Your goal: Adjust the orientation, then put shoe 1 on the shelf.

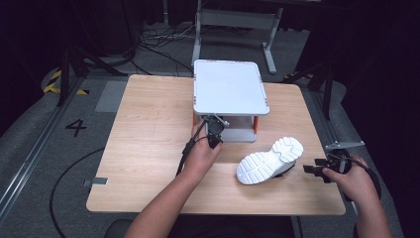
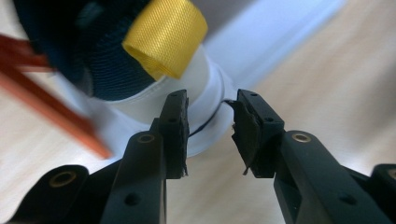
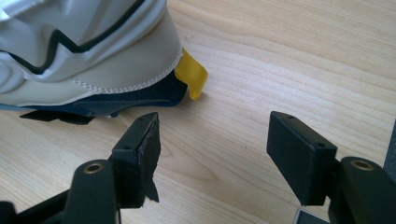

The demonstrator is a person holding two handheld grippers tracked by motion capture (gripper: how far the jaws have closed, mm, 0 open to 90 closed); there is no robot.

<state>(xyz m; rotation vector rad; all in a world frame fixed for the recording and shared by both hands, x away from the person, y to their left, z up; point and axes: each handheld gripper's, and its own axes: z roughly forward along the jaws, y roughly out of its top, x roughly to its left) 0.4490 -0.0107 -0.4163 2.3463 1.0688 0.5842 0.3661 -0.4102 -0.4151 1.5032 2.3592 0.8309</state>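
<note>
Overturned shoe [image 1: 270, 161] beside rack [image 1: 230, 87], left gripper [image 1: 214, 130] (jaws apart) under it, right gripper [image 1: 317, 170] wide apart

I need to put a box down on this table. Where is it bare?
The wooden table is bare along its left half, left of the white two-tier rack, and in front near the person's forearm. It is crowded around the overturned white sneaker.

"4" on the floor [image 1: 75, 127]
</note>
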